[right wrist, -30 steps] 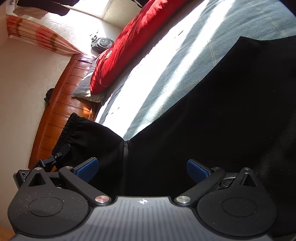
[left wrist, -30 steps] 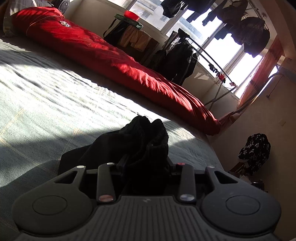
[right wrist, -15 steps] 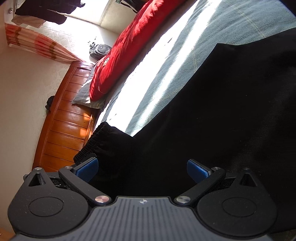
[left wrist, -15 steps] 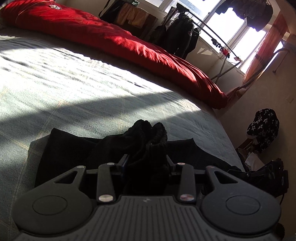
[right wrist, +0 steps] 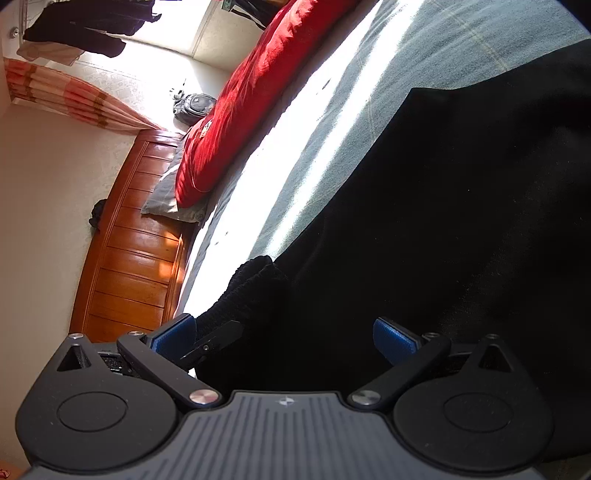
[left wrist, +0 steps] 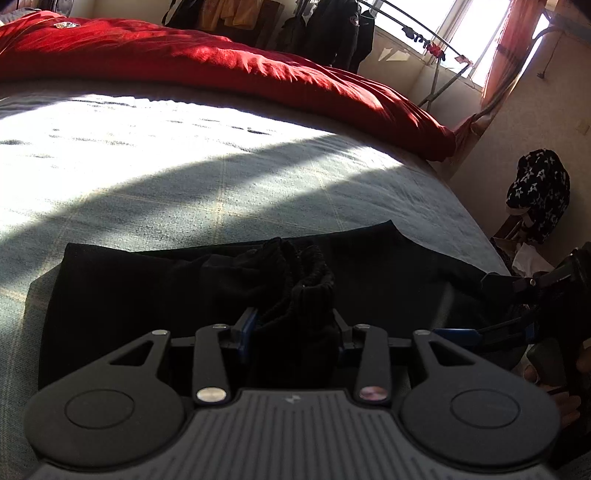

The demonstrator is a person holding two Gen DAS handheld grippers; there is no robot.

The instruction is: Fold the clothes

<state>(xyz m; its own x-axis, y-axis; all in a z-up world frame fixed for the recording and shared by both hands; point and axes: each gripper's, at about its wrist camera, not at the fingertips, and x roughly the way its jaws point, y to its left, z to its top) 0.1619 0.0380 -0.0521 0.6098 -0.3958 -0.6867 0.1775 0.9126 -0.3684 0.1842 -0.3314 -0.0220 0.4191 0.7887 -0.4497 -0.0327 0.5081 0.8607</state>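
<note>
A black garment lies spread over the grey-green bedspread near the bed's front edge. My left gripper is shut on the garment's ribbed elastic band, which bunches up between the fingers just above the flat cloth. In the right wrist view, the same band shows at the lower left with a left finger beside it. My right gripper stands open, its blue pads wide apart over the black cloth. It also appears at the right of the left wrist view as the right gripper.
A red duvet runs along the far side of the bed. A wooden headboard and a grey pillow are at its head. A clothes rack stands by the window, and a black star-patterned garment sits beyond the bed's right edge.
My left gripper has come down toward the bed with the band, and the garment now lies flatter and wider. The band has moved closer to my open right gripper.
</note>
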